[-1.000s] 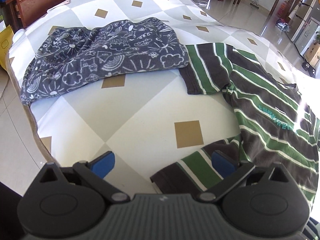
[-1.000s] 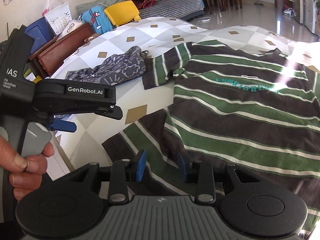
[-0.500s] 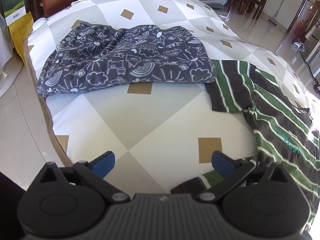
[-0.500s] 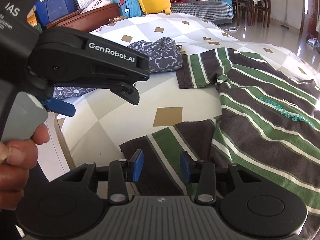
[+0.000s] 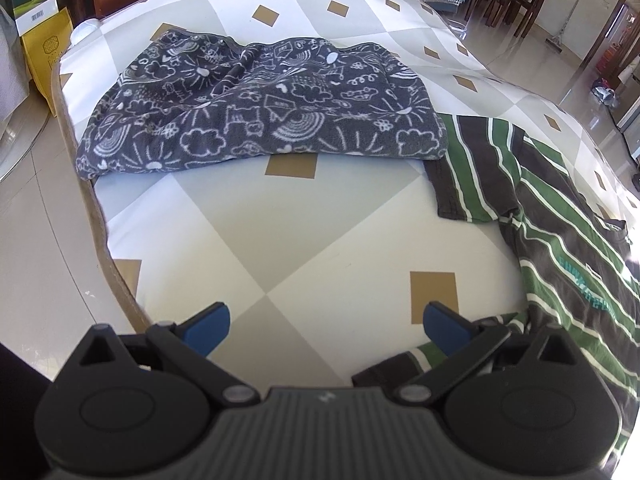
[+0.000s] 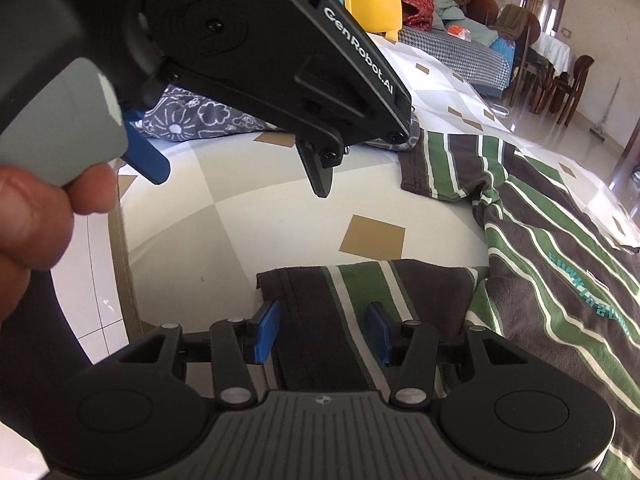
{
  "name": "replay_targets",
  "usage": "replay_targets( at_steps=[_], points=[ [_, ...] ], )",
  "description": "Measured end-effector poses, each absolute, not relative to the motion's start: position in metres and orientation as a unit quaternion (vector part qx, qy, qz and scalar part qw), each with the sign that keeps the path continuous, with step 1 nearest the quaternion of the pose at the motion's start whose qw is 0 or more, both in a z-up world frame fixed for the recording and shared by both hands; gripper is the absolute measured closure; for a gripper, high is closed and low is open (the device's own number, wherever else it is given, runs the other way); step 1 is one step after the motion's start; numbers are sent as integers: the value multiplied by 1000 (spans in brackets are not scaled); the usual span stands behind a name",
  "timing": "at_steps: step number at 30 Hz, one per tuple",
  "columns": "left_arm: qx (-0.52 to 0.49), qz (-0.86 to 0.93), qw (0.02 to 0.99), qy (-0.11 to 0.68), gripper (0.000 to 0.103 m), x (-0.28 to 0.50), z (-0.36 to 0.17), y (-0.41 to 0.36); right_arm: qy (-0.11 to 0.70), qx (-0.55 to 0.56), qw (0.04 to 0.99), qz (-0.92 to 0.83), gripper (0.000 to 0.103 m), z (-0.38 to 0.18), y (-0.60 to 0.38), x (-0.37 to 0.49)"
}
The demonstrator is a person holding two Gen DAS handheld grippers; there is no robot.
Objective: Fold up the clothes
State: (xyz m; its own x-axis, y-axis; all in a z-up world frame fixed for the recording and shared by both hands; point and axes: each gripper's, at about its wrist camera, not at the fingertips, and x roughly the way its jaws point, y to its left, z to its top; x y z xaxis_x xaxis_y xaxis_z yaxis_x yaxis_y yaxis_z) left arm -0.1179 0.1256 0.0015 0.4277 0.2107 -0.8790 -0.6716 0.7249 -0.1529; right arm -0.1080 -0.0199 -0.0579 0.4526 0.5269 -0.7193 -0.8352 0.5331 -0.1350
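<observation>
A brown and green striped T-shirt lies spread on the right of the padded surface. Its near sleeve stretches left towards me. My right gripper is open, low over that sleeve, with the cuff end lying between its blue pads. My left gripper is open wide over bare cover, its right finger just above the sleeve's edge. In the right wrist view, the left gripper hangs above and to the left, held by a hand.
A grey fleece garment with white doodles lies crumpled at the far left, touching the shirt's far sleeve. The white-and-grey diamond cover ends at a tan edge, with floor beyond. Sofa and chairs stand behind.
The left gripper has swung left, away from the shirt, so the fleece fills more of its view. The right gripper has moved along the near sleeve to its cuff end.
</observation>
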Motion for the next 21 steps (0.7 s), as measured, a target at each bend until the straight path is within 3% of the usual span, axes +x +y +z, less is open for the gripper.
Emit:
replay_targets(
  at_steps=[2,4,6,7,13,21],
  points=[
    [-250,273,807,460,0,-118,1,125,307,-250,816,420,59,-60,-20,-109],
    [-249,274,807,460,0,-118,1,125,300,-252,817,422,72,-60,-20,-109],
    [-248,276,807,460,0,-118,1,125,301,-249,820,418,96,-60,-20,-107],
    [-248,276,807,460,0,-118,1,125,305,-242,822,416,99,-59,-22,-105],
    [-248,289,804,458,0,-120,0,129,345,-135,827,422,100,-34,-48,-90],
    [-249,289,798,466,0,-118,-6,130,330,-25,819,469,100,11,-89,-84]
  ],
)
